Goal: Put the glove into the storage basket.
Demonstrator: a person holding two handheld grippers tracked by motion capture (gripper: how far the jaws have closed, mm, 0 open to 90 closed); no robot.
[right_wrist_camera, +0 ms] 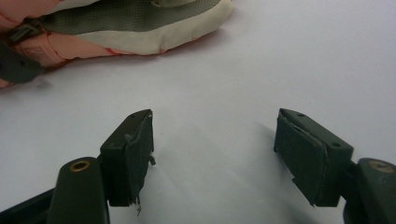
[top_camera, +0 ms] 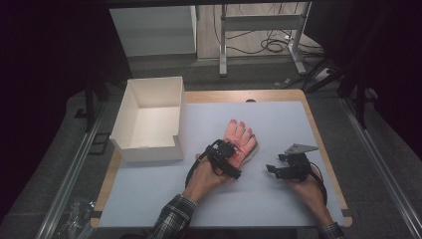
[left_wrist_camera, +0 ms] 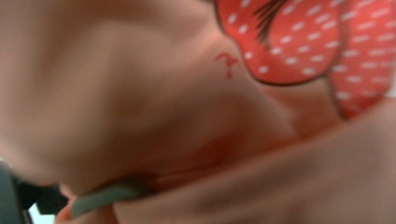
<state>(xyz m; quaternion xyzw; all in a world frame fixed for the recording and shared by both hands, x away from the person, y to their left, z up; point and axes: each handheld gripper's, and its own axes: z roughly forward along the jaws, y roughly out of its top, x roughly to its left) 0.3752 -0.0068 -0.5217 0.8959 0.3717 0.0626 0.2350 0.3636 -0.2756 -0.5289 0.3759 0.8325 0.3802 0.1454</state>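
**Two grippers by a pink glove**

The right gripper (right_wrist_camera: pixel 212 154) has its two black jaws spread wide apart. Nothing is between them, just the pale mat (right_wrist_camera: pixel 289 60) on the table. Ahead of these jaws, and off to their left side, lies the cuff end of the glove (right_wrist_camera: pixel 140 28). There it looks cream and grey-green, with pink next to it. The jaws do not touch it.

The left gripper (top_camera: pixel 226 158) is right on the glove (top_camera: pixel 241 135). Its camera is so close that things look blurry. It sees soft pink cloth, and up above a red patch with little white dots (left_wrist_camera: pixel 299 42). A grey-green strap (left_wrist_camera: pixel 105 198) sits low down near the jaws. I cannot tell if these jaws are apart or pinching the cloth.

From above, the glove lies flat on the mat with its fingers pointing away from the person. The left hand (top_camera: pixel 206 177) holds its gripper at the glove's cuff. The right hand (top_camera: pixel 306 186) holds its gripper just beside the glove, on the right.

Farther out, past the left gripper and to the left, sits an open white box (top_camera: pixel 124 117). It rests at the mat's edge on the wooden table (top_camera: pixel 318 129).
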